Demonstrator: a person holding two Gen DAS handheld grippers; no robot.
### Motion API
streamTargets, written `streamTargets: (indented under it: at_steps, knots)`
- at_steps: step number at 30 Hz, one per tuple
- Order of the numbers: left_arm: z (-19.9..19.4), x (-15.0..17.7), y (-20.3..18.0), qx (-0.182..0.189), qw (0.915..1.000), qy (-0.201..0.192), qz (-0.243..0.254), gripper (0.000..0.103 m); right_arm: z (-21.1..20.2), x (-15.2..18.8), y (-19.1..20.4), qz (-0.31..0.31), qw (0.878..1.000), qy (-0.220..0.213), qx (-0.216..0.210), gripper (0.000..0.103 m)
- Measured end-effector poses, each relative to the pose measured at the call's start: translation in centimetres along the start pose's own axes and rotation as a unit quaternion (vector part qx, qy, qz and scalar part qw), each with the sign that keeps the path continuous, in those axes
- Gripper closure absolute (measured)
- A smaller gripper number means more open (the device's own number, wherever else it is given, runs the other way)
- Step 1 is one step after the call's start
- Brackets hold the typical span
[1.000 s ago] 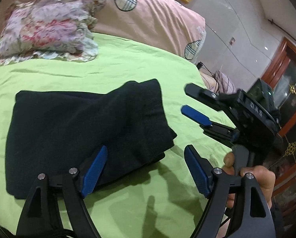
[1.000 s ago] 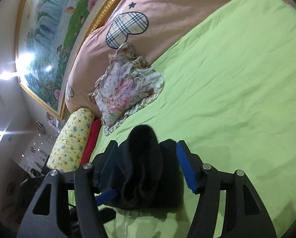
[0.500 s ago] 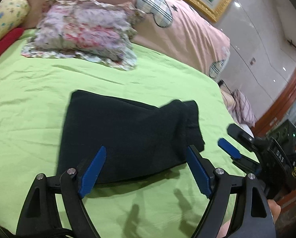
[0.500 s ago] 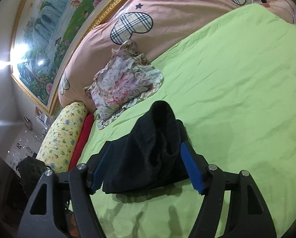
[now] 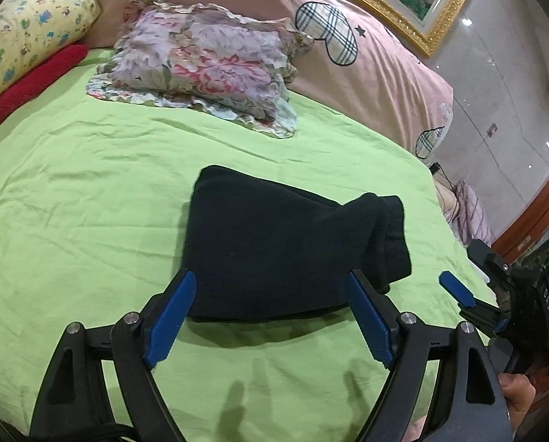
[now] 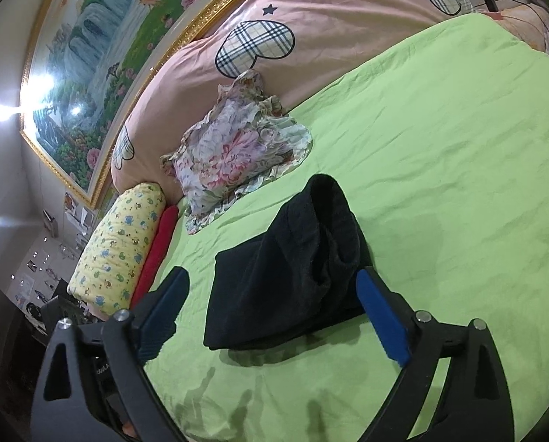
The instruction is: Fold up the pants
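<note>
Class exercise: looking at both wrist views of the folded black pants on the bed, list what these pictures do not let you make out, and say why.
- Underside of the pants: hidden by the top layers, both views.
- How many layers the fold holds: black cloth shows no seams.
- Right gripper in the left wrist view: only one blue pad shows clearly.
- Person's hand: cut off at the frame's lower right edge.

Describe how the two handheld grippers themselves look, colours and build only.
Both the left gripper and the right gripper have matte black frames with triangular cut-outs, silver pivot bolts and flat blue finger pads. The person's bare fingers grip the right gripper's handle.
</note>
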State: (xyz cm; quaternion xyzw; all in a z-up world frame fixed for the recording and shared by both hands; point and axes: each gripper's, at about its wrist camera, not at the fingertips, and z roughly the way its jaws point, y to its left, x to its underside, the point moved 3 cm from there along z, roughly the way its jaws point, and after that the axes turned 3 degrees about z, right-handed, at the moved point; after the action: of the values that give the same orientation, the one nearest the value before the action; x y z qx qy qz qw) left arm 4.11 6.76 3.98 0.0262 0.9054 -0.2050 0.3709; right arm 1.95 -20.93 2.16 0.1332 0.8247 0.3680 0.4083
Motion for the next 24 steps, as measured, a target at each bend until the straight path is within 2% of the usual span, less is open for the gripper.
streamTargets:
  at_steps: [10, 24]
  knots:
    - [0.7, -0.1, 2.8, -0.022, 0.9996, 0.016, -0.009, 0.019, 0.7, 0.6, -1.4, -0.004, 0.999, 0.019, 0.028, 0.01]
    - [3.4, -0.1, 4.0, -0.022, 0.9986, 0.044, -0.02, 0.019, 3.3, 1.1, -2.9, 0.016, 0.998, 0.052, 0.032, 0.01]
